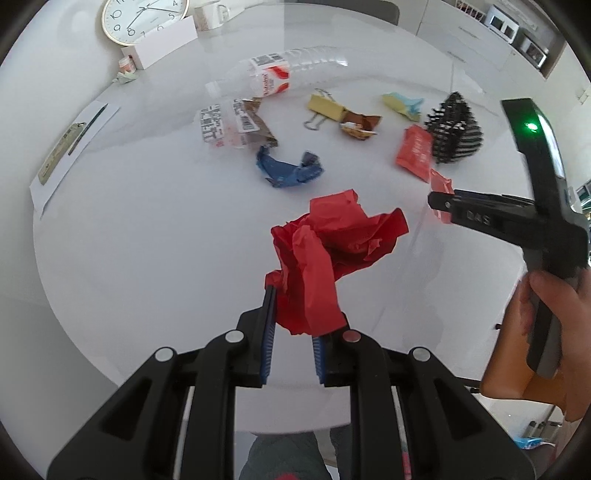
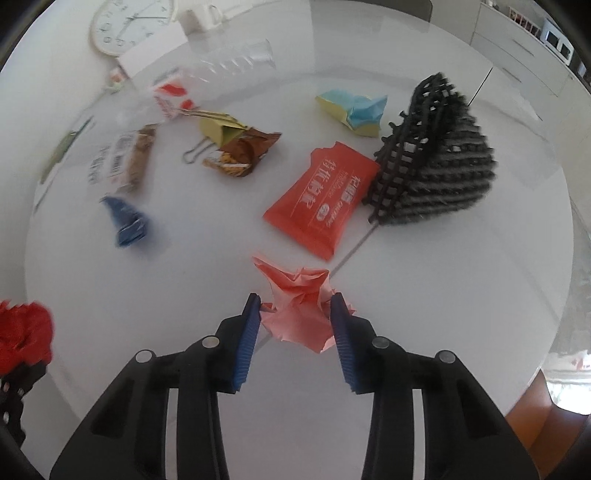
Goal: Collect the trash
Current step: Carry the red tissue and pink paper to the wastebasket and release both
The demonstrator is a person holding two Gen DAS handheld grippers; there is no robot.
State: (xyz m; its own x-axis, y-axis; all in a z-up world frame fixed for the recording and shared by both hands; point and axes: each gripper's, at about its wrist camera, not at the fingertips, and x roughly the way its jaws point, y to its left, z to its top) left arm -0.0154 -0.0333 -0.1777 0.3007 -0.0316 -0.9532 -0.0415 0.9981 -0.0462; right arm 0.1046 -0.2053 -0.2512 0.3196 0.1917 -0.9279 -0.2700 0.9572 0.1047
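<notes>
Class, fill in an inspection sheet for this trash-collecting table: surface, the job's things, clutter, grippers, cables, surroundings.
Surface: white round table, glossy.
Job's things: red crumpled paper; pink crumpled paper; red snack packet; blue crumpled paper; brown wrapper; blue-and-yellow paper; empty plastic bottle; flat printed wrapper.
Clutter: binder clip; black mesh object; wall clock lying flat; mug.
Grippers: left gripper shut on the red crumpled paper; right gripper shut on the pink crumpled paper.
Cables: nothing seen.
Surroundings: white cabinets behind.
</notes>
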